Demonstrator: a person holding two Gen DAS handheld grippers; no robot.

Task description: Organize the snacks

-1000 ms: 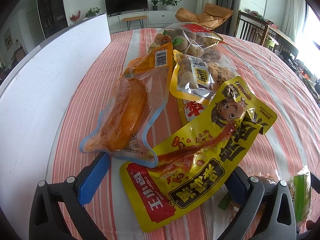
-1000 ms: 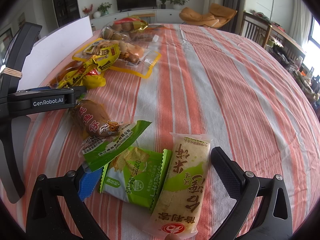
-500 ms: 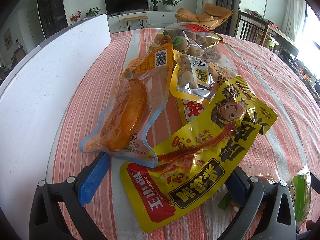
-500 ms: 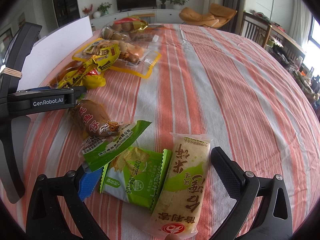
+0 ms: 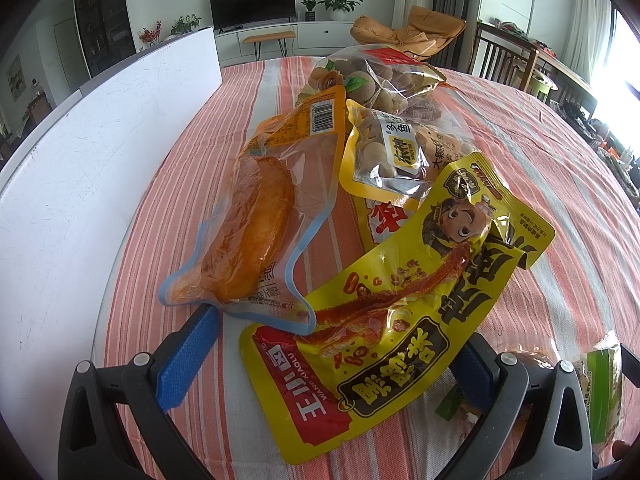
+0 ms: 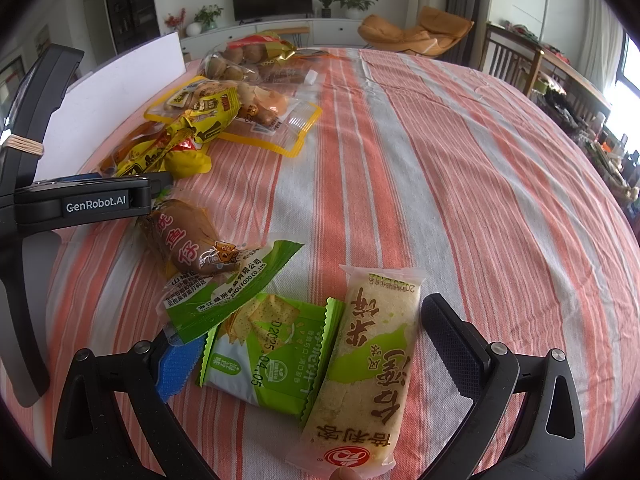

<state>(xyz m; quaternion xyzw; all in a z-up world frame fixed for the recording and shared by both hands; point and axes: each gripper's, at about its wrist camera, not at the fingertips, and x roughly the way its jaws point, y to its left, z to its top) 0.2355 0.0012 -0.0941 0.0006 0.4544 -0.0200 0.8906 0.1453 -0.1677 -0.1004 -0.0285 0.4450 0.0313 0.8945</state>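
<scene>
My left gripper is open on the striped tablecloth, its fingers either side of a yellow spicy-strip packet. A clear packet with an orange meat piece lies just beyond the left finger. Behind them lie two bags of round nuts. My right gripper is open around a green cracker packet and a rice-cake bar. A brown snack in a green wrapper lies to the front left. The left gripper's body shows at the left of the right wrist view.
A white board stands along the table's left side. Chairs and a second table stand at the far right. The striped cloth stretches away to the right of the snacks.
</scene>
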